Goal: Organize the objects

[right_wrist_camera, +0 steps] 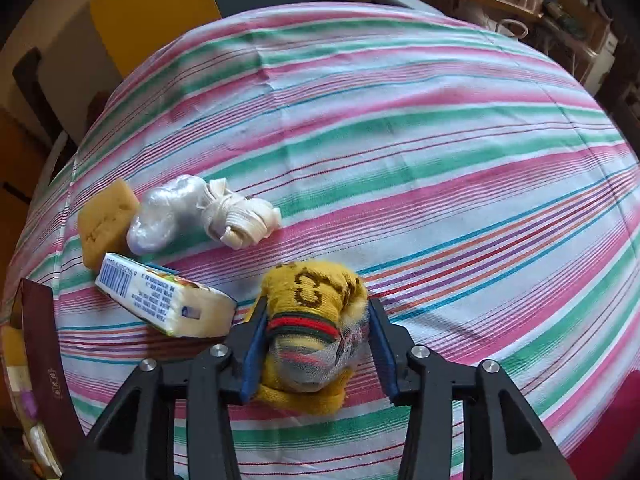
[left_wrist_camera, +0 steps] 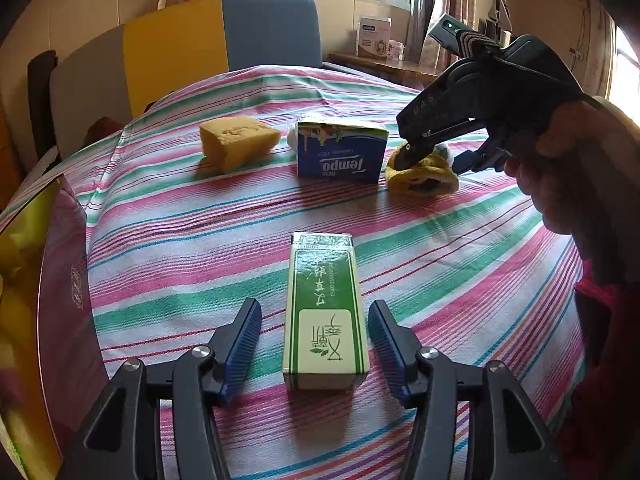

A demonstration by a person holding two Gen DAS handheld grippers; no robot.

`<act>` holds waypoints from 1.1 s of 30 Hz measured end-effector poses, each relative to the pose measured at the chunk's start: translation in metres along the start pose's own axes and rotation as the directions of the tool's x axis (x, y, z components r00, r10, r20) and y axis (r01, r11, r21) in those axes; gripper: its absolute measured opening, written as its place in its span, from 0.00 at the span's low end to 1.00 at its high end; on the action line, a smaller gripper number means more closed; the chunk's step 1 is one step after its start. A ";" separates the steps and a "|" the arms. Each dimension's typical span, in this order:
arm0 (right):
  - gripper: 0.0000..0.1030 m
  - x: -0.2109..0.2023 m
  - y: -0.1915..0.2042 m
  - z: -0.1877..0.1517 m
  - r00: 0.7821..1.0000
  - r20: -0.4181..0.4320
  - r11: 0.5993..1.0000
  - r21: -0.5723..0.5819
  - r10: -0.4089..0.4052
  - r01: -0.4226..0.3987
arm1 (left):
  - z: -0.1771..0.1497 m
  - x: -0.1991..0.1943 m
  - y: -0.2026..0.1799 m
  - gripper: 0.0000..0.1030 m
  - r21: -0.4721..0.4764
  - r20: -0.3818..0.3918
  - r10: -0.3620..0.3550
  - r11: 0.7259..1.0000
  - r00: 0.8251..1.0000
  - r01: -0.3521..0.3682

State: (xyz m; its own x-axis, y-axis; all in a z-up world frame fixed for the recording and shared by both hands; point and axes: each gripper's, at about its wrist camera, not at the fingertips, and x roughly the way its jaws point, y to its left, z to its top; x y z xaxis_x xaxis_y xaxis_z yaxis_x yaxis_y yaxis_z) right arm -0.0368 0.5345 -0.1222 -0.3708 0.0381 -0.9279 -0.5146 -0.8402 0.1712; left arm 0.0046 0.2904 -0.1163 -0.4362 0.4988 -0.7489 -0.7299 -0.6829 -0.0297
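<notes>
A green and white carton (left_wrist_camera: 320, 344) lies lengthwise on the striped tablecloth (left_wrist_camera: 180, 240). My left gripper (left_wrist_camera: 314, 305) is open around it, with a gap at each blue pad. In the right wrist view a rolled yellow sock bundle (right_wrist_camera: 316, 288) with a red and green band sits between the pads of my right gripper (right_wrist_camera: 316, 320), and both pads touch its sides. The left wrist view shows that same right gripper (left_wrist_camera: 420, 152) coming down on the yellow sock bundle (left_wrist_camera: 424, 180), held by a hand (left_wrist_camera: 560, 152).
A yellow sponge (left_wrist_camera: 236, 140), a blue Tempo tissue pack (left_wrist_camera: 340, 152) and a knotted white bundle (right_wrist_camera: 200, 212) lie close together by the sock. A dark red box (left_wrist_camera: 64, 280) stands at the table's left edge. Chairs (left_wrist_camera: 172, 48) line the far side.
</notes>
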 end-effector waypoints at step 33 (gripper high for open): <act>0.56 0.005 0.014 -0.007 0.997 0.007 0.985 -0.151 -0.080 0.080 | 0.000 -0.001 0.002 0.46 -0.006 0.008 0.027 1.000 1.000 -0.027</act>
State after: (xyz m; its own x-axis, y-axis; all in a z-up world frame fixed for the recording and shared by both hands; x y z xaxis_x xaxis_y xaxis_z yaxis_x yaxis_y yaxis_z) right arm -0.0409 0.5190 -0.1266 -0.3337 0.1088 -0.9364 -0.4198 -0.9066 0.0443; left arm 0.0039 0.2887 -0.1161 -0.4597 0.4848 -0.7441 -0.7147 -0.6992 -0.0140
